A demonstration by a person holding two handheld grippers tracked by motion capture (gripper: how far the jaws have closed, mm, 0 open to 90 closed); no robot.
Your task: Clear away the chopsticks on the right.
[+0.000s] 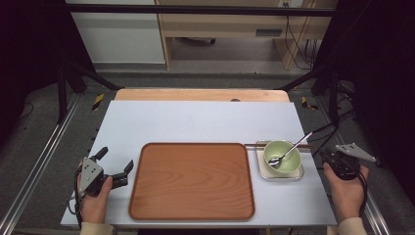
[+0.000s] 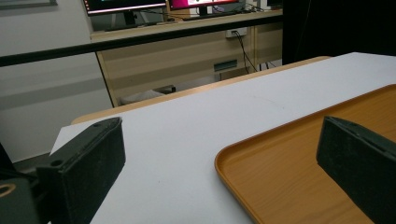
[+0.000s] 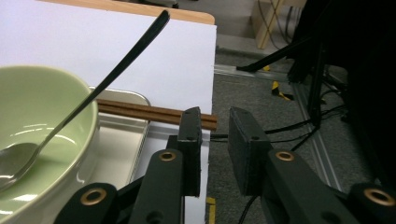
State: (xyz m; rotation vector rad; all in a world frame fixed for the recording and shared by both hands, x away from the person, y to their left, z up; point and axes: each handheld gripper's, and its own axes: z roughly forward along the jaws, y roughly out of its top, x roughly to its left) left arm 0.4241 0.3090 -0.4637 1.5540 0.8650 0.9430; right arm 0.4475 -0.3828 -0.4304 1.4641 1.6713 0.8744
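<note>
The right gripper (image 3: pixel 215 154) sits closest, its two black jaws drawn in to a narrow gap with nothing between them; the pads touch no object. Just ahead of its tips lie the brown chopsticks (image 3: pixel 154 113), laid across the far rim of a small metal tray (image 3: pixel 116 154). To the side of the jaws, inside that tray, stands the green bowl (image 3: pixel 42 140), and a spoon (image 3: pixel 116 65) leans in it, scoop down in the bowl, dark handle slanting up and away over the rim. From above, the right gripper (image 1: pixel 329 155) hangs off the table's edge, beside the bowl (image 1: pixel 283 157) and apart from it.

The left gripper (image 1: pixel 113 167) rests at the other side, jaws spread wide and empty. The big wooden tray (image 1: pixel 192 180) lies just beyond its jaws; its near corner (image 2: pixel 289 168) shows between them, and the far jaw hangs over the tray. The white tabletop (image 1: pixel 195 122) runs beneath everything.
</note>
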